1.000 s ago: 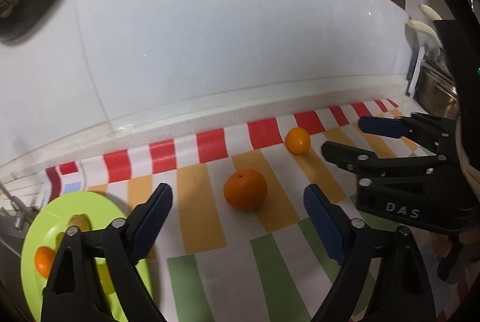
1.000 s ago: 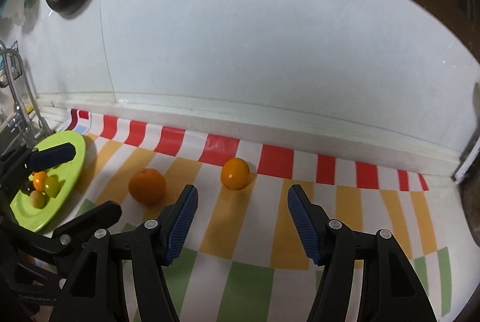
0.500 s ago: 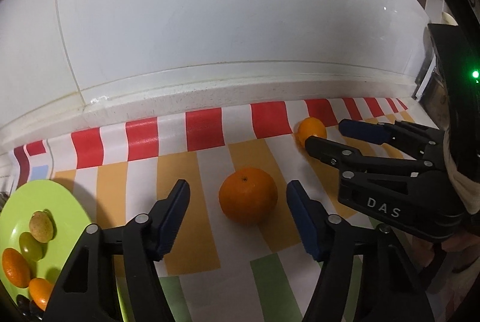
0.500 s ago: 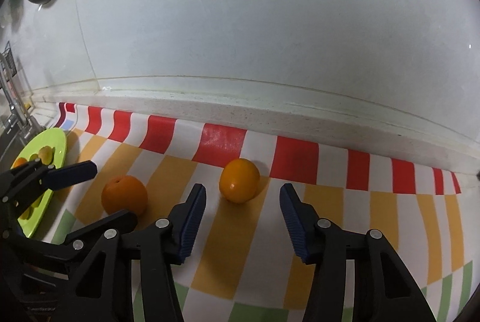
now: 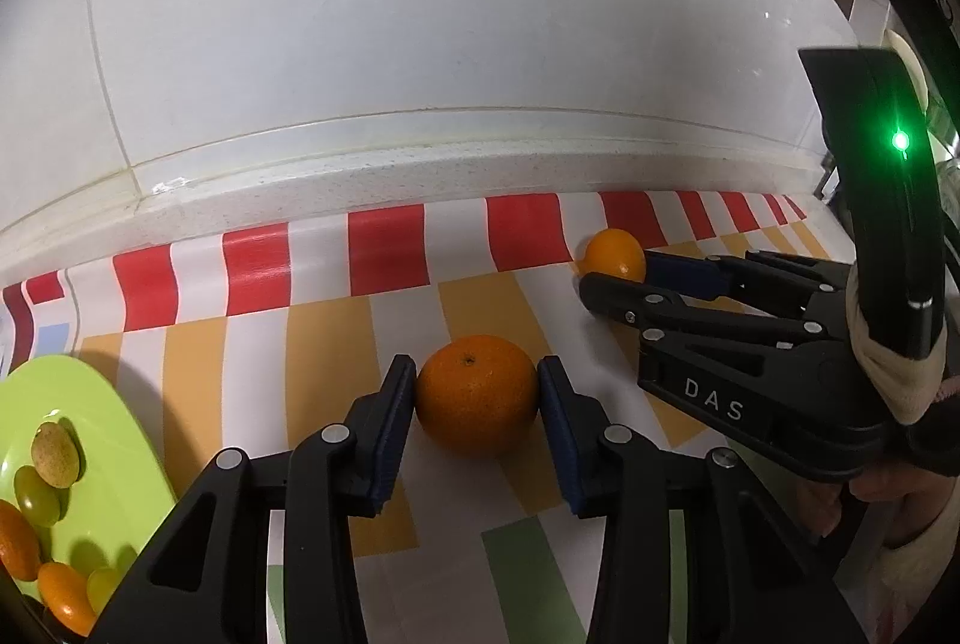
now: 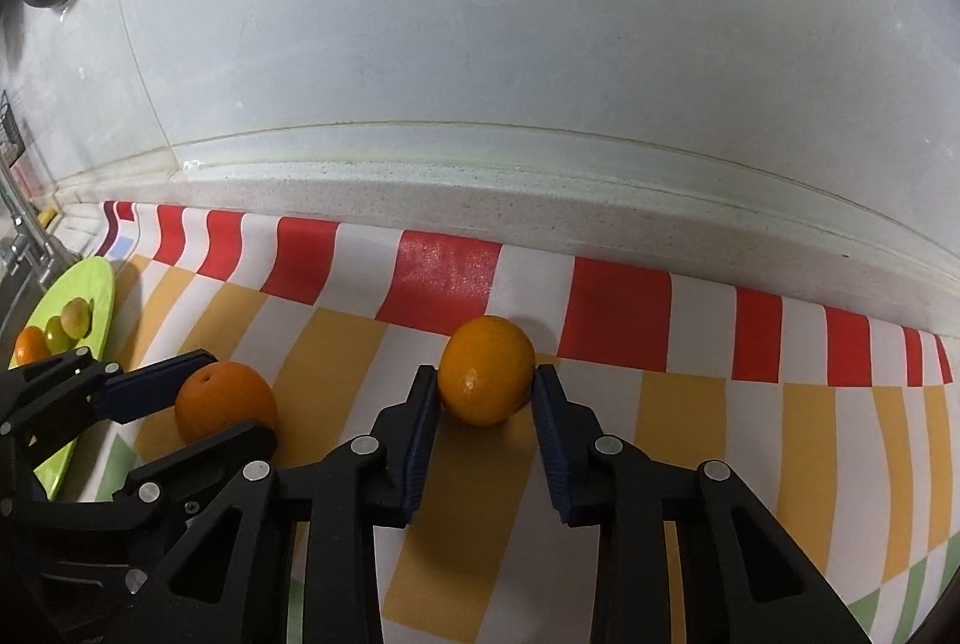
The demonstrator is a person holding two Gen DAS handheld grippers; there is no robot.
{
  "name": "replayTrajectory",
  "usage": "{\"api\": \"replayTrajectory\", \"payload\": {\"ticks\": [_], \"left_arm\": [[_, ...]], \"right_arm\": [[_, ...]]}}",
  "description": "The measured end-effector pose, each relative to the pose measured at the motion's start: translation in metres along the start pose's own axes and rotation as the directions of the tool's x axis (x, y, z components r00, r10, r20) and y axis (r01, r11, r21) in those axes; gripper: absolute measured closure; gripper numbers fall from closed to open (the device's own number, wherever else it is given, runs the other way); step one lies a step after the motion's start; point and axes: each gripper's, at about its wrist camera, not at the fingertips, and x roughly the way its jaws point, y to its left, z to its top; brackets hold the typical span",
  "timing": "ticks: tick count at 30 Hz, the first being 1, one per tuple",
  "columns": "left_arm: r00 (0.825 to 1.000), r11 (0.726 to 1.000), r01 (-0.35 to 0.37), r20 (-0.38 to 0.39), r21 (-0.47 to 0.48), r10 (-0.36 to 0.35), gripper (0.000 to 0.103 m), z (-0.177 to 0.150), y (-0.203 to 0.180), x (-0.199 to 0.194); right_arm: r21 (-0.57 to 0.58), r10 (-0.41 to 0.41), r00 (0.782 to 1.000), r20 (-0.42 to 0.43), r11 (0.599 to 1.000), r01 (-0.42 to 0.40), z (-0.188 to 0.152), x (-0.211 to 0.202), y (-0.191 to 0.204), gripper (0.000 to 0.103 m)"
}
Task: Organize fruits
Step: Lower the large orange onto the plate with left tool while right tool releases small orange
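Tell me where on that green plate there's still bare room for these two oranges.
The green plate is bare along its top and its right side, next to the striped cloth. Its lower left is crowded with small fruits. The left gripper is shut on the larger orange; the right gripper is shut on the smaller orange.

Dim, soft indoor light; the white wall (image 5: 456, 32) reads grey, fruit shadows stay faint on the worktop's striped cloth (image 6: 678, 422), fisheye bends and blackens corners, focus sharp
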Motion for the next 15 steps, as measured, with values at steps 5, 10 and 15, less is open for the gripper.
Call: {"api": "replayTrajectory", "payload": {"ticks": [5,10,15], "left_arm": [[0.999,1.000,-0.026,0.038,0.014,0.026,0.062,0.001,-0.003,-0.017],[0.997,0.999,-0.032,0.070,0.034,0.030,0.062,-0.004,-0.012,-0.038],[0.995,0.999,-0.032,0.100,0.026,0.029,0.062,-0.012,-0.013,-0.067]], "right_arm": [[0.000,-0.005,1.000,0.015,1.000,0.005,-0.008,-0.013,0.004,0.071],[0.005,0.006,0.999,0.050,1.000,-0.006,-0.016,-0.039,0.011,0.071],[0.002,0.015,0.995,0.101,1.000,-0.015,-0.021,-0.070,0.016,0.071]]}}
